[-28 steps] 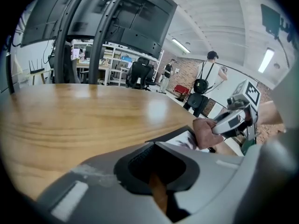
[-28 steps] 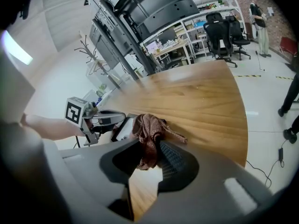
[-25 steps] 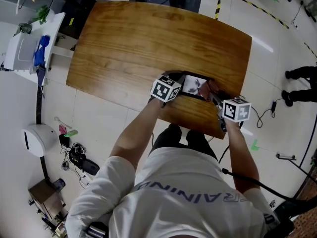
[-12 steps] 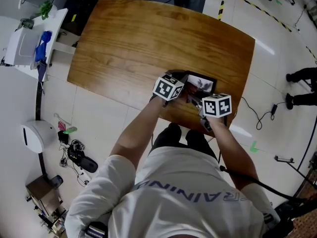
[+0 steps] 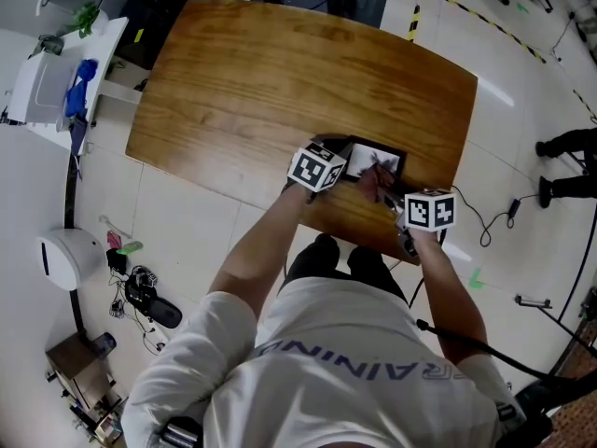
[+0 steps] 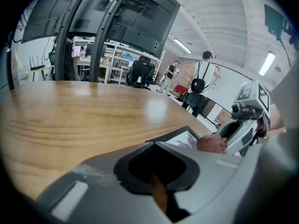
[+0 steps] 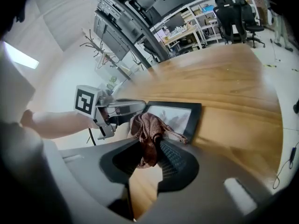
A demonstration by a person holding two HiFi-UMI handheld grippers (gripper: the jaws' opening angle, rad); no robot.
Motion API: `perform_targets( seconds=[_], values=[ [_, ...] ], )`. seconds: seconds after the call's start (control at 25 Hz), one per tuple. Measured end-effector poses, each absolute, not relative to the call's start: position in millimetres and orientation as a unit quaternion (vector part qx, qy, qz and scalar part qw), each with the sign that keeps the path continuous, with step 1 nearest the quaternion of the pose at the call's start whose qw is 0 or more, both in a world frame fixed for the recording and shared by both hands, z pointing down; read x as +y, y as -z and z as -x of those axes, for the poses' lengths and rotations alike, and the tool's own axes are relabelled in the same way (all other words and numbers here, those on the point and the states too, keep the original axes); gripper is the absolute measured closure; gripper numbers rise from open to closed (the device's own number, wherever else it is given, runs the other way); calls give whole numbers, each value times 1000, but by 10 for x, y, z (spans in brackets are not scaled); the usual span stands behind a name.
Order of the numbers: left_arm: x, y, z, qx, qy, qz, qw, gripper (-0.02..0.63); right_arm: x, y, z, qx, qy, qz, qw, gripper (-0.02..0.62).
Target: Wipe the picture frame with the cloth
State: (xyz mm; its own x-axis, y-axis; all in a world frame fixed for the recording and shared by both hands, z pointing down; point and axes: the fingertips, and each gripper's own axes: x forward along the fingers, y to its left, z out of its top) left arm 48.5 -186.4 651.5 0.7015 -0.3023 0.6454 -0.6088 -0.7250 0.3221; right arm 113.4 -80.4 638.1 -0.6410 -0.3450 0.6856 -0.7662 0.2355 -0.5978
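Tabletop: a wooden tabletop (image 5: 261,82) with a curved far edge, standing on a pale floor (image 5: 187,222).
Picture frame: the black-rimmed picture frame (image 5: 366,159) lies flat at about 5 o'clock from the tabletop's centre. It is close to the near edge, with its pale picture facing up.
Left gripper: the left gripper (image 5: 341,170) sits at the frame's 9 o'clock side. The right gripper view shows its jaws drawn together on that edge of the frame, and its own view shows only a narrow slit between them.
Right gripper: the right gripper (image 7: 150,154) reaches in from the frame's 5 o'clock, its jaws clamped on the cloth.
Cloth: the reddish-brown knitted cloth (image 7: 145,125) is bunched and sticks out past the jaw tips. It rests on the glass in the frame's near left part, and one corner trails toward the near rim.
Person: bare forearms and a white shirt (image 5: 354,371) fill the lower part of the head view.
Surroundings: a white cabinet (image 5: 37,91) stands at the tabletop's 9 o'clock, and office chairs (image 7: 233,13) stand beyond its far end.
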Motion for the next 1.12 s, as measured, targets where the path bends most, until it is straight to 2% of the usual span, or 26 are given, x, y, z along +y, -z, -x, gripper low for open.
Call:
perform_targets(
  seconds=[0.44,0.68,0.84,1.12],
  values=[
    [-1897,-6526,-460,-261,-287,-884,262,597,-628,-6399,-1706,-732,-503,-415,197,490],
    [-1976,-6479,-398,-286,-281,-878,261,598,-891,-5946,-1645,-788,-427,-428,114,491],
    [-2049,-5942,-409,-318,-224,-892,229,598,-1094,-5442,-1820,-812,-361,-455,62,491],
    [-2050,-4939,-235,-370,-137,-898,193,599,-1226,-4861,-2203,-816,-296,-497,20,491]
  ],
)
